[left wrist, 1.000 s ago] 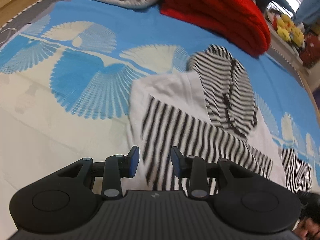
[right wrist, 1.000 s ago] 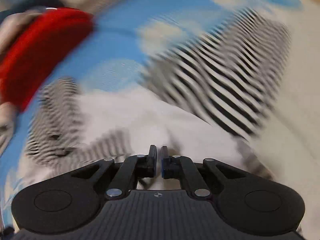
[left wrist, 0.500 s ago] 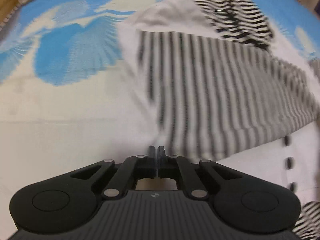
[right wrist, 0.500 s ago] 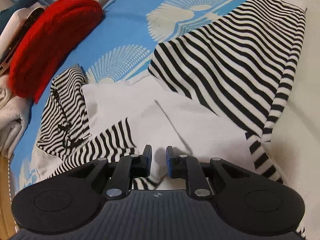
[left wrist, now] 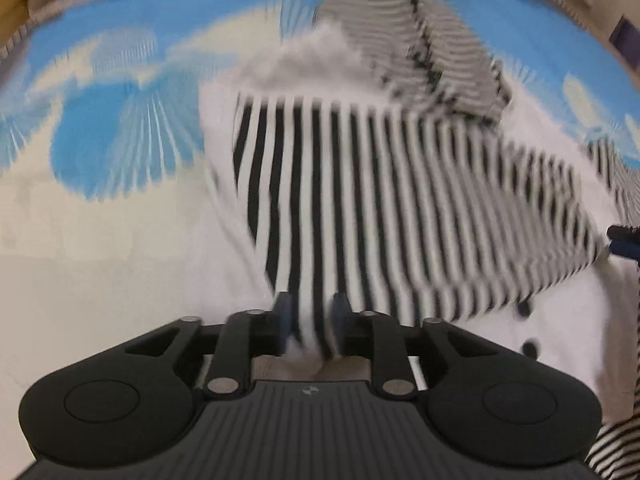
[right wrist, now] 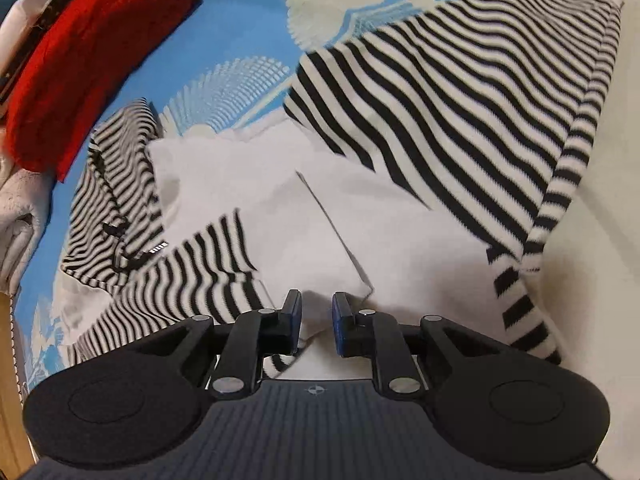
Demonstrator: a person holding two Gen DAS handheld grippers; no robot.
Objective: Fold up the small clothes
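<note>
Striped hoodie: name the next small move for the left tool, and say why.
Probably close the left tool on the striped hoodie edge. Its jaws have just been opening and now straddle a striped fold without pinching it. The right tool also stands open, over the white body.

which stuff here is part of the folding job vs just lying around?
In the job:
- black-and-white striped hooded top with white body, spread on the bed
- left gripper, jaws apart, striped sleeve fabric between them
- right gripper, jaws apart over white fabric

Lying about:
- folded red knit blanket
- grey folded fleece
- blue fan-patterned bedsheet
</note>
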